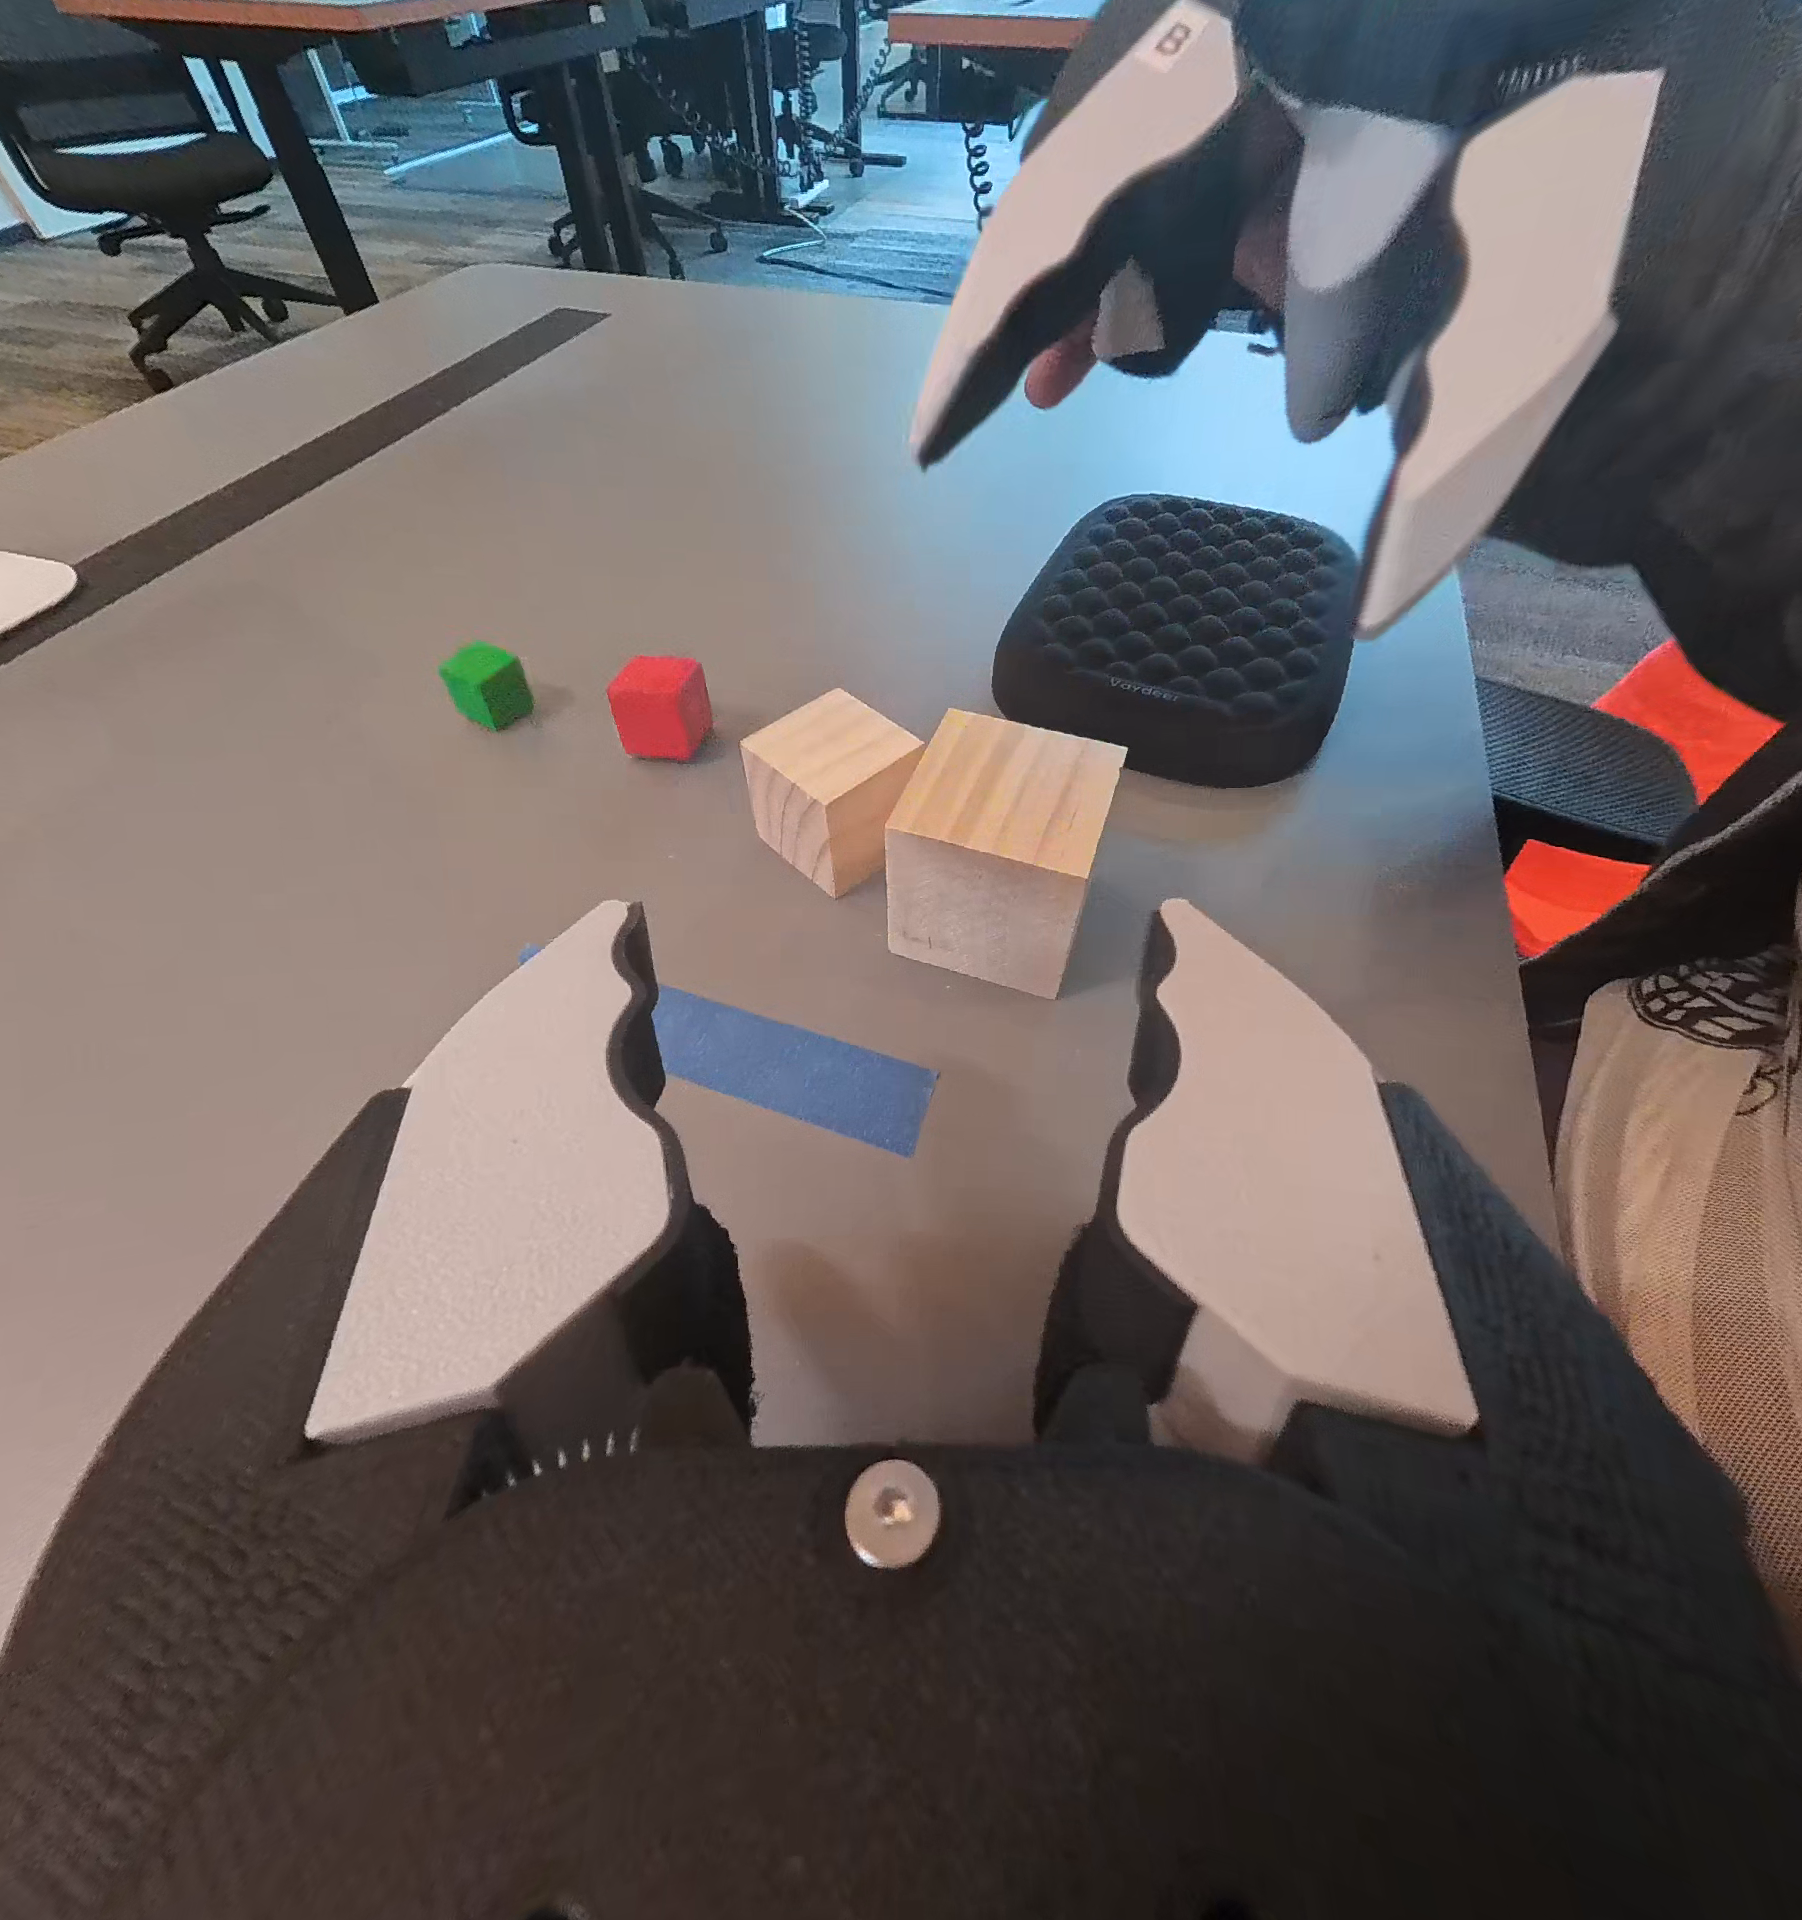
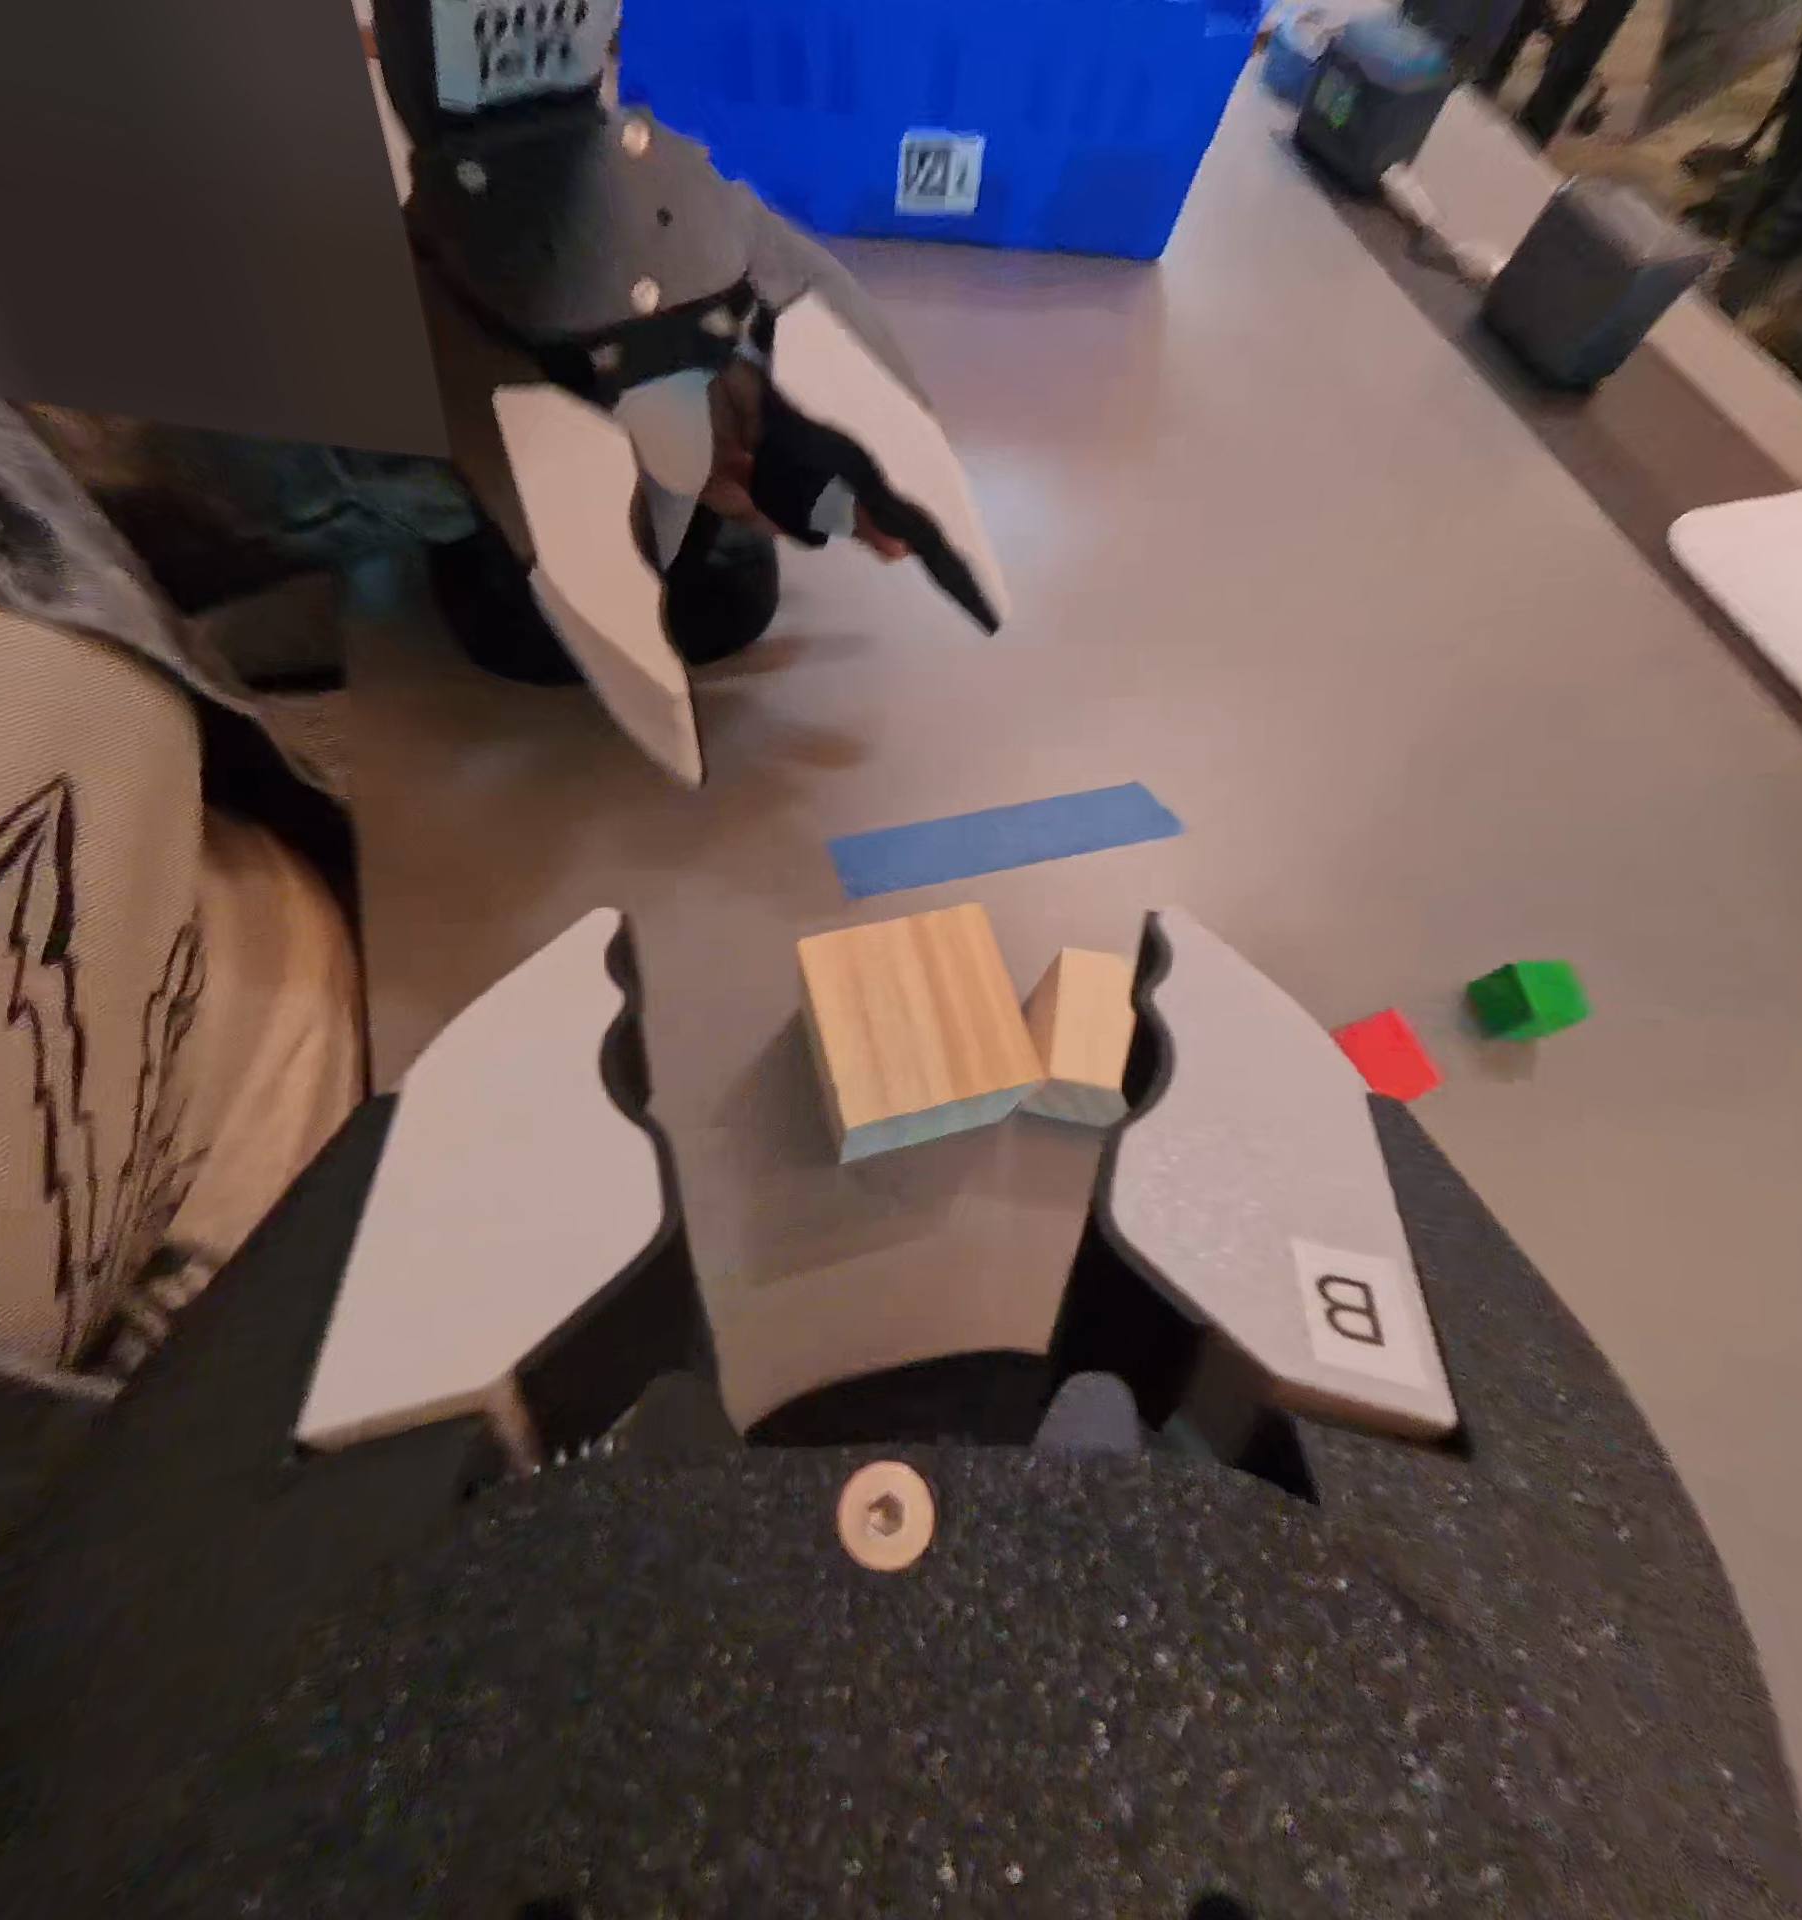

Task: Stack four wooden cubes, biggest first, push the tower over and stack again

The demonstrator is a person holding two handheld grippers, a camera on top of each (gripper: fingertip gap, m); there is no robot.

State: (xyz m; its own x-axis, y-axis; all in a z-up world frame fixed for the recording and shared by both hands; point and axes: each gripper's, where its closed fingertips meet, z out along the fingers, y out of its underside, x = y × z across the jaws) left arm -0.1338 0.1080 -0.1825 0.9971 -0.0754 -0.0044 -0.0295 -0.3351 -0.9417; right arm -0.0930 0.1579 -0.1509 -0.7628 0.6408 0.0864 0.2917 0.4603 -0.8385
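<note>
Your left gripper (image 1: 892, 935) hangs wide open with nothing in it, low over the grey table (image 1: 253, 1039) just above a strip of blue tape (image 1: 803, 1070). Your right gripper (image 2: 881, 945) is spread just as wide, held above the large pale wooden cube (image 2: 918, 1029) and the medium wooden cube (image 2: 1084, 1029), which touch. The small red cube (image 1: 660, 707) and smaller green cube (image 1: 486, 684) lie apart beyond them; nothing is stacked

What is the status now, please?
Both tongs open, left, right. Four cubes lying apart on table, unstacked. Biggest cube touches second cube.
</note>
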